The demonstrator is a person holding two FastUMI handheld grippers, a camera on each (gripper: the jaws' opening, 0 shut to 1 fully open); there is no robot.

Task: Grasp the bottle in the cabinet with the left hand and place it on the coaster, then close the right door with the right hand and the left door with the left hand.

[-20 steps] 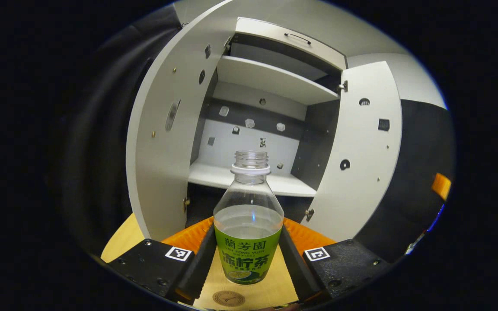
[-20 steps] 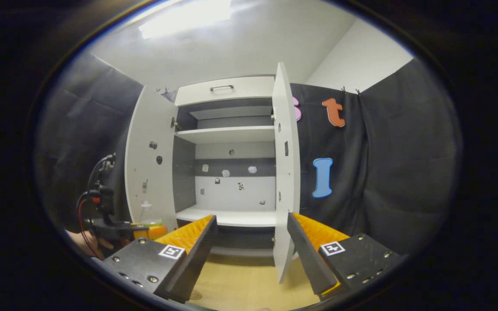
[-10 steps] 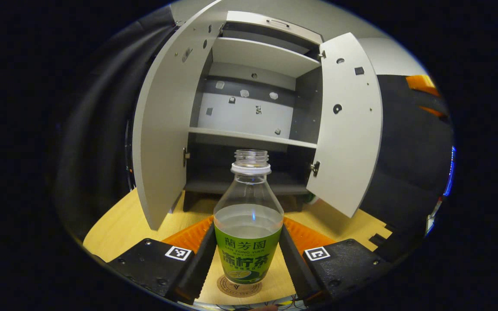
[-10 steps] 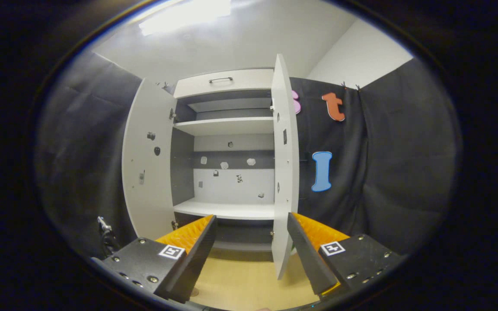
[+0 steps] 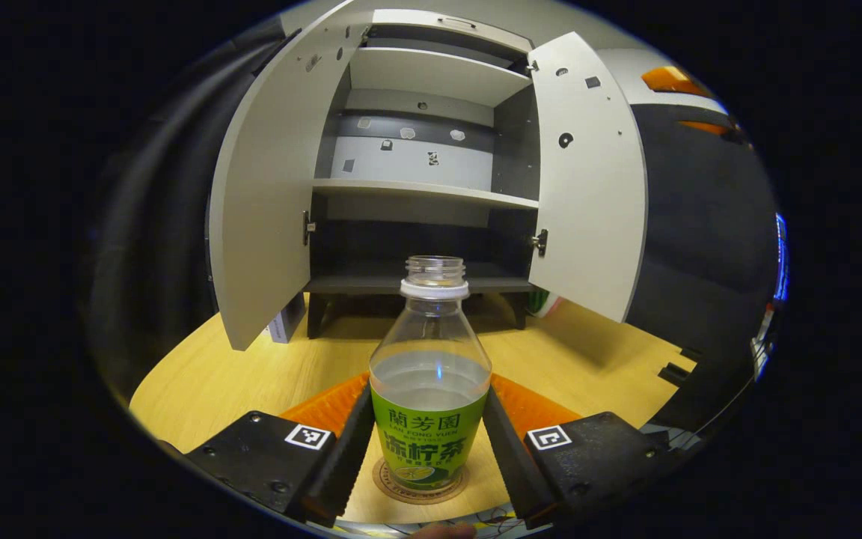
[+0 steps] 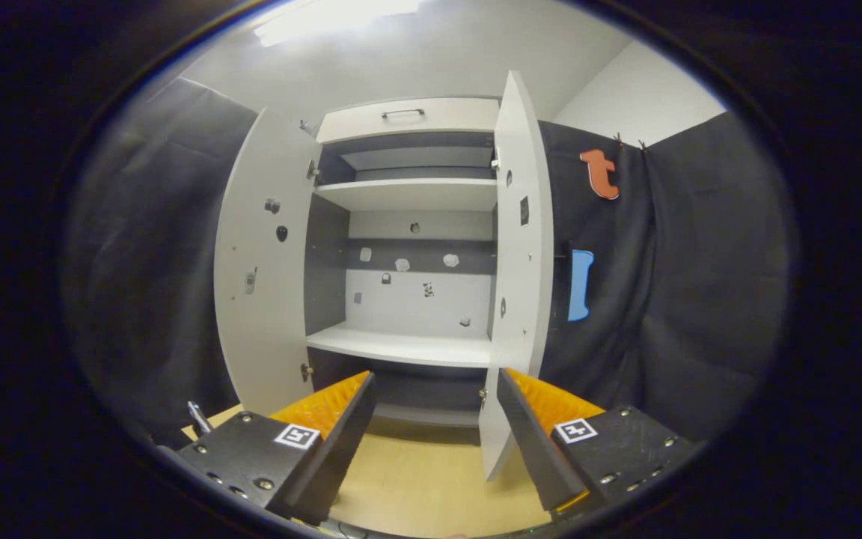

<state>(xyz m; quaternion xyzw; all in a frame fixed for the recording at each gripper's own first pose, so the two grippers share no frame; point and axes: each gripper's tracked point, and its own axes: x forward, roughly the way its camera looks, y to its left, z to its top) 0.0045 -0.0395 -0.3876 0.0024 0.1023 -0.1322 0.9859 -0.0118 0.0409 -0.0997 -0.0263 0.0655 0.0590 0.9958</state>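
Observation:
In the left gripper view, a clear uncapped bottle [image 5: 431, 389] with a green label stands upright between my left gripper's [image 5: 428, 442] fingers, which press on its sides. Its base rests on or just above a round brown coaster [image 5: 420, 486] on the wooden table. Behind it the white cabinet [image 5: 416, 161] stands with both doors open, left door [image 5: 266, 202] and right door [image 5: 588, 180]. In the right gripper view, my right gripper [image 6: 435, 423] is open and holds nothing. It hangs in front of the cabinet [image 6: 408, 224], close to the right door's [image 6: 521, 269] edge.
The wooden table [image 5: 251, 374] spreads between the bottle and the cabinet's dark base. A small light box [image 5: 281, 329] stands by the cabinet's left leg. Black cloth [image 6: 670, 284] hangs on both sides of the cabinet. The shelves [image 6: 401, 346] inside are bare.
My left gripper has carried the bottle down and away from the cabinet onto the coaster. The right gripper has shifted a little left, still open, so the right door shows more face-on.

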